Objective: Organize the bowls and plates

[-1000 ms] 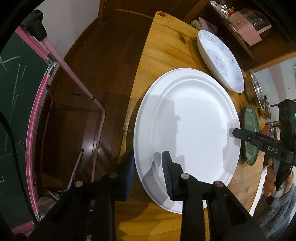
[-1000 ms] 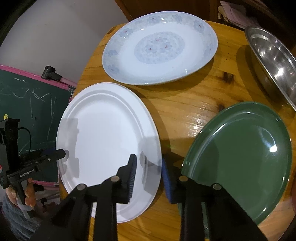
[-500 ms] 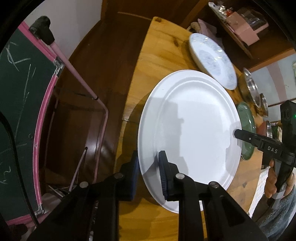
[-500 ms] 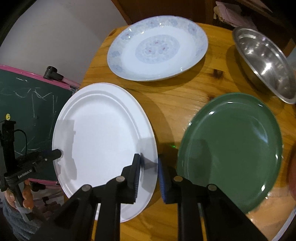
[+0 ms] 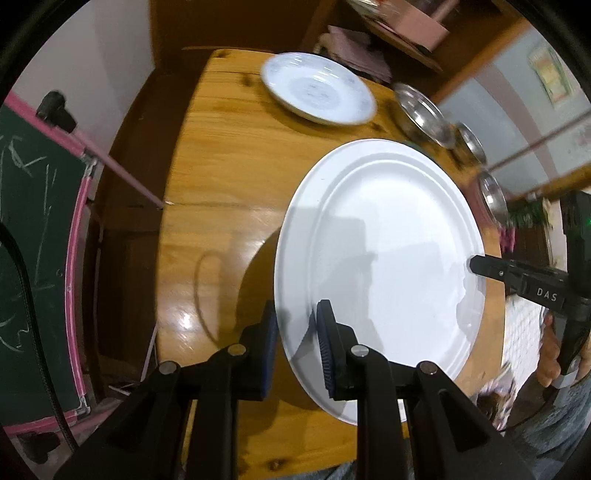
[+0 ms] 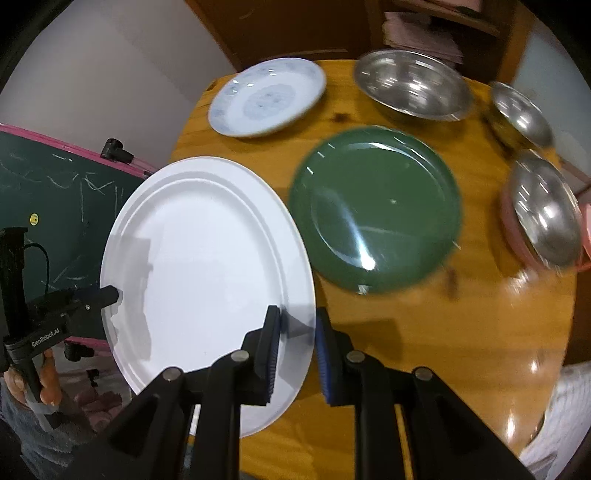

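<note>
A large white oval plate (image 5: pixel 384 258) (image 6: pixel 199 266) hangs lifted above the wooden table (image 5: pixel 225 206), casting a round shadow on it. My left gripper (image 5: pixel 295 328) is shut on its near left rim, and my right gripper (image 6: pixel 297 328) is shut on the opposite rim, between the plate and the green plate (image 6: pixel 376 210). Each gripper shows in the other's view at the plate's far rim. Farther back lies a blue-patterned plate (image 5: pixel 317 92) (image 6: pixel 266 96).
A big steel bowl (image 6: pixel 413 85) and two smaller steel bowls (image 6: pixel 521 114) (image 6: pixel 546 214), one resting on a pink dish, sit at the back right. A green chalkboard with a pink frame (image 5: pixel 40 240) stands left of the table. A shelf with folded cloth (image 6: pixel 421 33) is behind.
Both grippers closed on the white plate's rims and lifted it off the table, carrying it toward the green plate. More of the table and the bowls came into view.
</note>
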`<state>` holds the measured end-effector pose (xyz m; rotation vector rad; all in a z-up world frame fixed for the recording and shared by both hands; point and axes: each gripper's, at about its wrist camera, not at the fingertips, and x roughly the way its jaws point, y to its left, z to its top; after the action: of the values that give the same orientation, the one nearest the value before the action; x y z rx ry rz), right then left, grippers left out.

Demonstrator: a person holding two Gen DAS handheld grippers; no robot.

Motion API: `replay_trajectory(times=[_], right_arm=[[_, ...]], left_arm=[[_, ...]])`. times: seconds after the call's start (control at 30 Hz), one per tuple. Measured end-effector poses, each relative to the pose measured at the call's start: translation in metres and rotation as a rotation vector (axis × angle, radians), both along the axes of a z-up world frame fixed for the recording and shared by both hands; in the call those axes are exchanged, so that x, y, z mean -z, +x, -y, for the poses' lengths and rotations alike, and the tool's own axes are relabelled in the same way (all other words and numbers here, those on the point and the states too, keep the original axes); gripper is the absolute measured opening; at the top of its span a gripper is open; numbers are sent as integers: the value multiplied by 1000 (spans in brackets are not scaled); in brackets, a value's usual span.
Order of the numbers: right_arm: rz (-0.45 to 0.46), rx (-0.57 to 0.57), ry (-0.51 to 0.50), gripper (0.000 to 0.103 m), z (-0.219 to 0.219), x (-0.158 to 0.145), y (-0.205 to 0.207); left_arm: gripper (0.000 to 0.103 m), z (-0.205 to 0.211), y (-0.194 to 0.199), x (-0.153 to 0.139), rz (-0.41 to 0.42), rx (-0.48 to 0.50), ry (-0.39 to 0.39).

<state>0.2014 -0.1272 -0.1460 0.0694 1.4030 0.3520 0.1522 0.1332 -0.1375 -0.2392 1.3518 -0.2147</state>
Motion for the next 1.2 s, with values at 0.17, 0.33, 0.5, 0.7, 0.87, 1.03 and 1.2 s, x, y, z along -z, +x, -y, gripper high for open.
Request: replay_trajectory(times=[0.17,0.33,0.5,0.7,0.87,1.03,1.2], right_arm=[[-18,44,4,18,23,1,-43],[-53,47,21,18,23,16,-76],[-87,15,19,18,8,41,-99],[-114,7,5,18,-7,66,-109],[-135,39,13,18,-4,77,-113],[-147,44,5,18,-10,85,-113],[-149,38,5,18,-14,89,-113]], left_arm=[[19,24,-28,2,-8,45,25],[19,21,-50,17,-27,42,59],[20,2,-65,44,-85,9,77],[21,-6,-81,77,-147,-5,89],[21,0,-81,90,-156,-4,91],[21,5,-75,87,-143,-9,121],[22,0,-70,90,-147,-19,140]])
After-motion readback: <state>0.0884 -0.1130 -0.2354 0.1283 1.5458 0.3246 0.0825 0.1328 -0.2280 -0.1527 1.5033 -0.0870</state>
